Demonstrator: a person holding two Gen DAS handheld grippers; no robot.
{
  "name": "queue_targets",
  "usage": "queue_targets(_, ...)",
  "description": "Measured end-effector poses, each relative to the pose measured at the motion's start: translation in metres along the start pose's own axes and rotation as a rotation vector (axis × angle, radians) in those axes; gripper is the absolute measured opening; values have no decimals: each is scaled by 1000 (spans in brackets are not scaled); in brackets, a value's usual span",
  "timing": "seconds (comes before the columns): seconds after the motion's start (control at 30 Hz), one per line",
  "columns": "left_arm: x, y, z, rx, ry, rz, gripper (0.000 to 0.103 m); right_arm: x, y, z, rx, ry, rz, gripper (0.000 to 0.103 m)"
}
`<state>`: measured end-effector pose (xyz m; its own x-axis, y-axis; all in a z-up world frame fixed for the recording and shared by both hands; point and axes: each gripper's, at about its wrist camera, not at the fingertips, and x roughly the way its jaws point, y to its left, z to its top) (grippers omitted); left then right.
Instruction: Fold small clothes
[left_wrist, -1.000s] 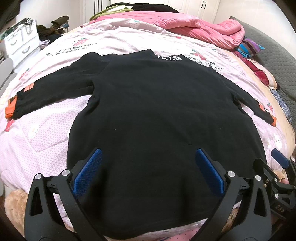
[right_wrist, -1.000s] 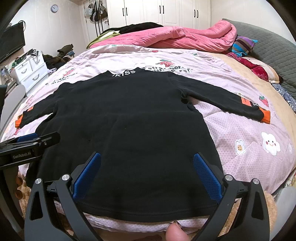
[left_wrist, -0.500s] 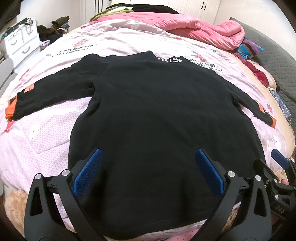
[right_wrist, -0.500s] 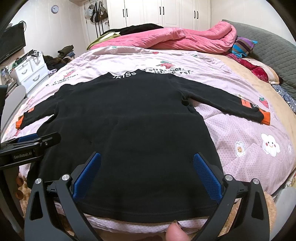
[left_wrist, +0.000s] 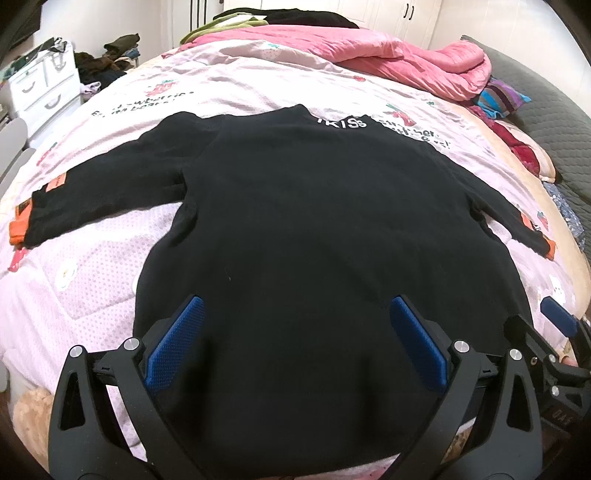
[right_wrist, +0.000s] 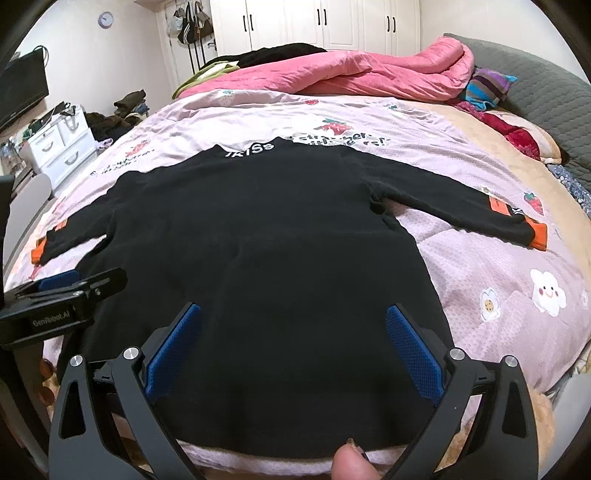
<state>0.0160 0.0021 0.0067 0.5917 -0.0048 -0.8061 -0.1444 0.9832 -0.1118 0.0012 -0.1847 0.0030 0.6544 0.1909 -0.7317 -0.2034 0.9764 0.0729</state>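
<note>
A: What's nearest?

B: Both claws, at the foot of the bed. The left claw (left_wrist: 293, 339) and the right claw (right_wrist: 293, 338) are each spread wide, holding nothing, and hover above the hem of the black sweater (left_wrist: 314, 229). A fingertip (right_wrist: 349, 463) shows at the bottom of the right wrist view.

A: And the sweater itself?

B: It lies flat on the pink quilt (right_wrist: 491, 258), collar away from us and both sleeves stretched out sideways. The left sleeve (left_wrist: 96, 192) and the right sleeve (right_wrist: 454, 206) end in orange cuffs.

A: So how far along?

B: I'd judge it laid out and smoothed, with no fold made yet. Sleeves, sides and the bottom-to-collar fold all remain.

A: Room to work?

B: The hem sits just by the bed's near edge, so little slack there. Bare quilt lies on either side of the body and beyond the collar. Further off, a rumpled pink duvet (right_wrist: 369, 72) is well apart, and white wardrobes (right_wrist: 317, 24) stand behind it.
</note>
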Motion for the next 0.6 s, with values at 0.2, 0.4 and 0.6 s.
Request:
queue_targets(0.2, 3, 3, 10, -8, -11, 9, 95, 4, -1, 16, 17, -17, 12, 99)
queue_targets(0.4, 7, 3, 22, -9, -19, 10, 95, 15, 0, 30, 39, -12, 28, 99)
queue_targets(0.6, 16, 2, 33, -16, -13, 7, 95, 24, -3, 45, 60, -11, 35, 99)
